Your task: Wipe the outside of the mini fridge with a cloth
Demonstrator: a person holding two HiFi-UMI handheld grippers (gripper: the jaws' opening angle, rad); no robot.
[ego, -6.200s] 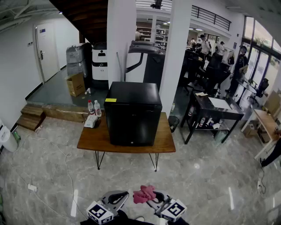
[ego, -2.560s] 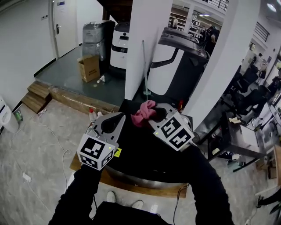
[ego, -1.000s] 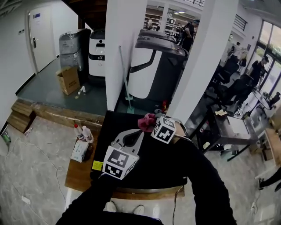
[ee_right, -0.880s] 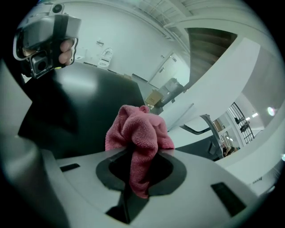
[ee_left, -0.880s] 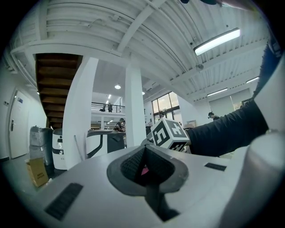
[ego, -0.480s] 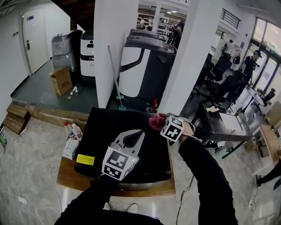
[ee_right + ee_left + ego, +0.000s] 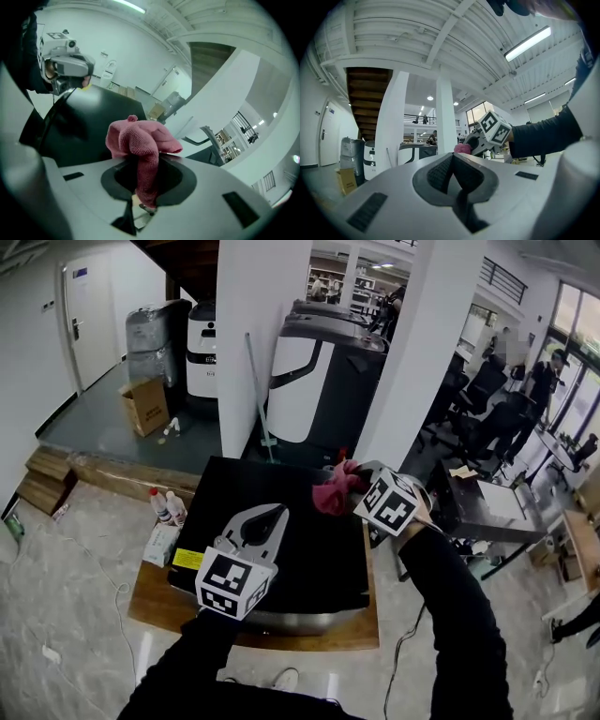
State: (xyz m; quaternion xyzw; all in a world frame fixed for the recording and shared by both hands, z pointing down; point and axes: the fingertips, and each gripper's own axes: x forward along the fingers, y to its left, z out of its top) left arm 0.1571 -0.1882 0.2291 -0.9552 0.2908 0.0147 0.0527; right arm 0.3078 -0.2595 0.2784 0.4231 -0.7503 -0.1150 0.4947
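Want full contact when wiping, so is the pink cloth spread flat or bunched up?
Bunched up. The cloth is a crumpled wad, one end pinched by the right gripper, the rest puffed out above it.

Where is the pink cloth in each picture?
Head view: the pink cloth is just above the middle, near the far right corner of the black fridge top, held in the right tool.
Left gripper view: it is a small pink bit in the middle, beside the right tool.
Right gripper view: it is big and in the middle, pinched between the jaws.
Shared landmark: the brown stair underside.
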